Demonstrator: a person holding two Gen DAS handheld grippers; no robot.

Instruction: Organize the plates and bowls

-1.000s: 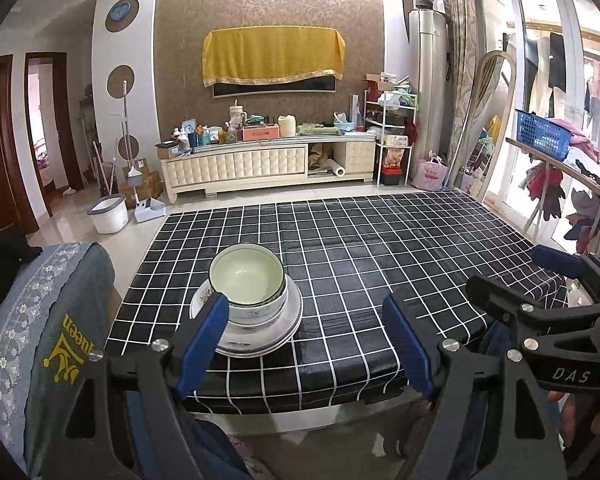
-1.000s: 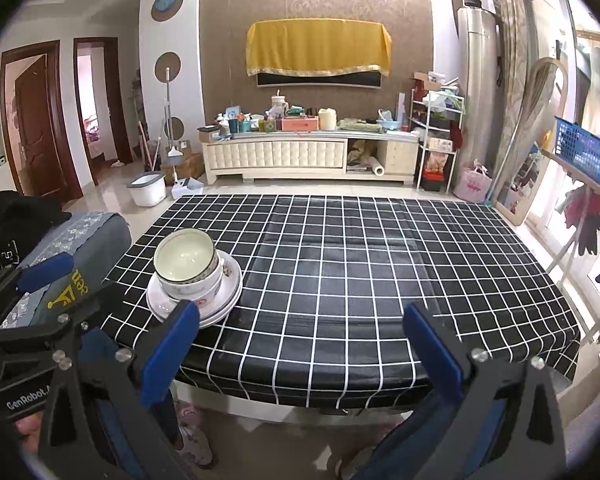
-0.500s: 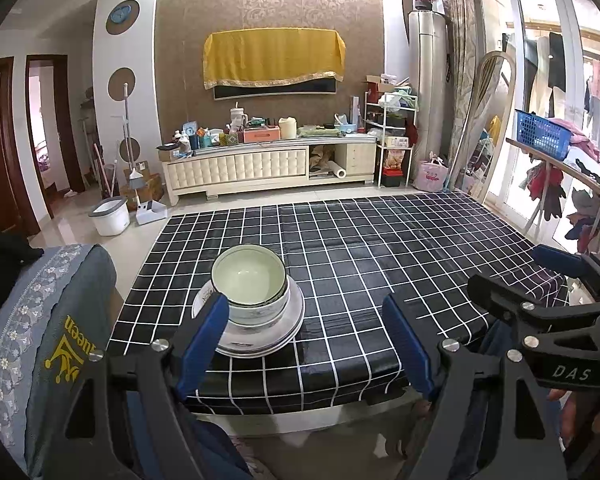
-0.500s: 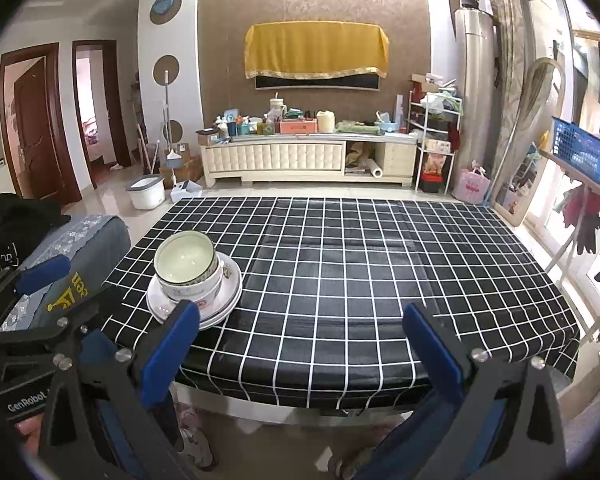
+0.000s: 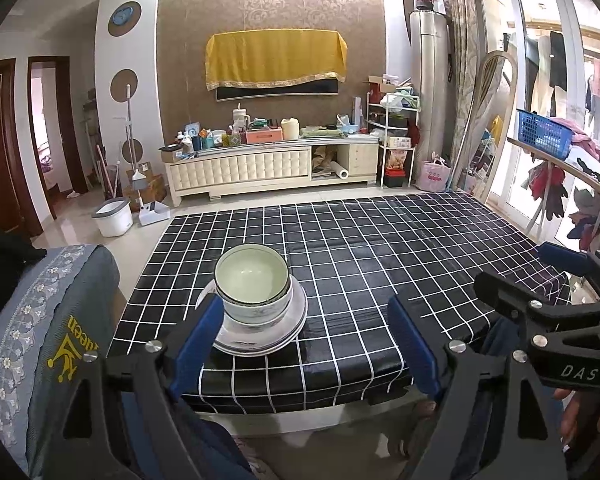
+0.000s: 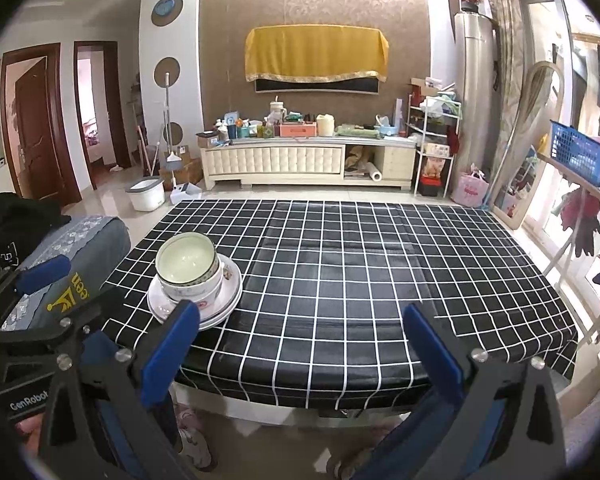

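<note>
Stacked bowls (image 5: 253,280) on plates (image 5: 260,334) (grey-covered chair (image 5: 40,320) beside table (image 5: 380,264))

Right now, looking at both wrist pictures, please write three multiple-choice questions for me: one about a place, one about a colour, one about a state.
1. Where does the stack of white ceramic bowls stand?
A. on the white plates
B. on the floor
C. on the grey chair cover

2. What colour is the checked tablecloth?
A. red with yellow lines
B. black with white lines
C. plain green

3. How is the left gripper?
A. shut on a bowl
B. shut on a plate
C. open, holding nothing

Answers: 1 A, the bowls rest on the white plates near the table's left front corner. 2 B, white lines cross the black cloth. 3 C, its blue fingers stand wide apart, short of the stack.
</note>
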